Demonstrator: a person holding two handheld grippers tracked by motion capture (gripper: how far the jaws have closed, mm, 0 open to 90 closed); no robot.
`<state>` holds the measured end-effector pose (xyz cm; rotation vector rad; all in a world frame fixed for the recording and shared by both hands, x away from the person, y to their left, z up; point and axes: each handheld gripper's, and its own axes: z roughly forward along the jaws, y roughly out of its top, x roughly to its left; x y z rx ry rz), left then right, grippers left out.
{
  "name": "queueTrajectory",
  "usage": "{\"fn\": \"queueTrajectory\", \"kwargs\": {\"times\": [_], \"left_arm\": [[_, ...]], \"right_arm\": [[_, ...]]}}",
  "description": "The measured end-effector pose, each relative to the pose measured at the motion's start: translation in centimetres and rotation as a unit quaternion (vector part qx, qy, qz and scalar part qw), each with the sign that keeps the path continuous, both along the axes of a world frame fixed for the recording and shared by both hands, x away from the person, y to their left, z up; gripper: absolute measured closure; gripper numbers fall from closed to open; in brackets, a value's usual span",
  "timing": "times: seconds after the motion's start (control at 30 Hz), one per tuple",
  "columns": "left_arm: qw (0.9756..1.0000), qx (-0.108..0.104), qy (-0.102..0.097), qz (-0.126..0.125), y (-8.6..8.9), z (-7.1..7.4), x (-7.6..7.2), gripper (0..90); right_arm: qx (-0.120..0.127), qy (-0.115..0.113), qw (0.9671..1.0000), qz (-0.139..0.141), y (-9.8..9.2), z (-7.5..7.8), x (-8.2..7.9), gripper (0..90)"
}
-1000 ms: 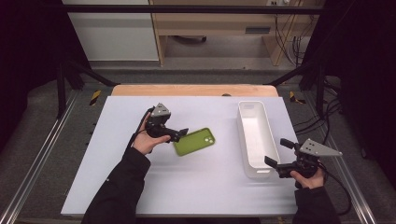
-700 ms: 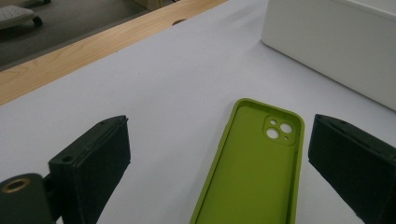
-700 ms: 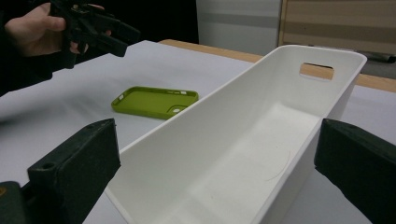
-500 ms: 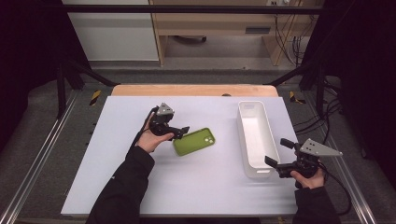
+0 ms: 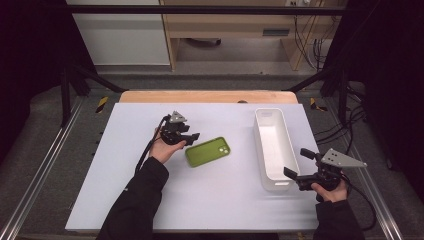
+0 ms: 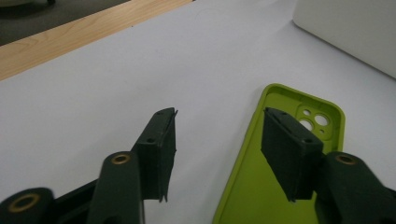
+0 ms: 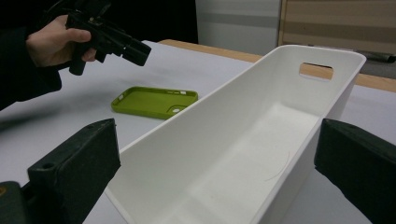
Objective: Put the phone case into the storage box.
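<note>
Straddling the edge of the phone case

Lying open side up on the white table (image 5: 125, 200), the green phone case (image 5: 208, 151) sits left of the white bin (image 5: 272, 150). The left gripper (image 6: 217, 149) has just been closing, 1 jaw over the case, 1 outside, pads not pressing yet. The right gripper (image 7: 210, 172) gapes wide around the bin's near end, gripping nothing

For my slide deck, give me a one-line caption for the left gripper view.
Left gripper closing its jaws astride the edge of a green phone case on the white table, not yet gripping.
</note>
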<state>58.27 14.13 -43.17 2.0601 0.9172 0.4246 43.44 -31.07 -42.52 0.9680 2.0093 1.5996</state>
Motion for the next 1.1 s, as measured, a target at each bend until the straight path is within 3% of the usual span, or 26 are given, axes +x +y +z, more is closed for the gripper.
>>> {"fn": "queueTrajectory", "kwargs": {"times": [0.43,0.73,1.1], "left_arm": [[0.9996,0.023,0.014,0.005,-0.2,-1.2,0.5,76.3],[0.9993,0.027,0.027,0.003,-0.2,-1.8,0.8,89.4],[0.998,0.04,0.05,-0.005,-0.4,-2.8,0.9,89.8]], "right_arm": [[0.001,-0.001,1.0,0.0,-0.1,0.0,0.0,0.9],[0.0,-0.001,1.0,-0.001,-0.1,0.0,0.0,1.0],[0.0,0.001,1.0,-0.001,-0.1,0.0,0.0,1.0]]}}
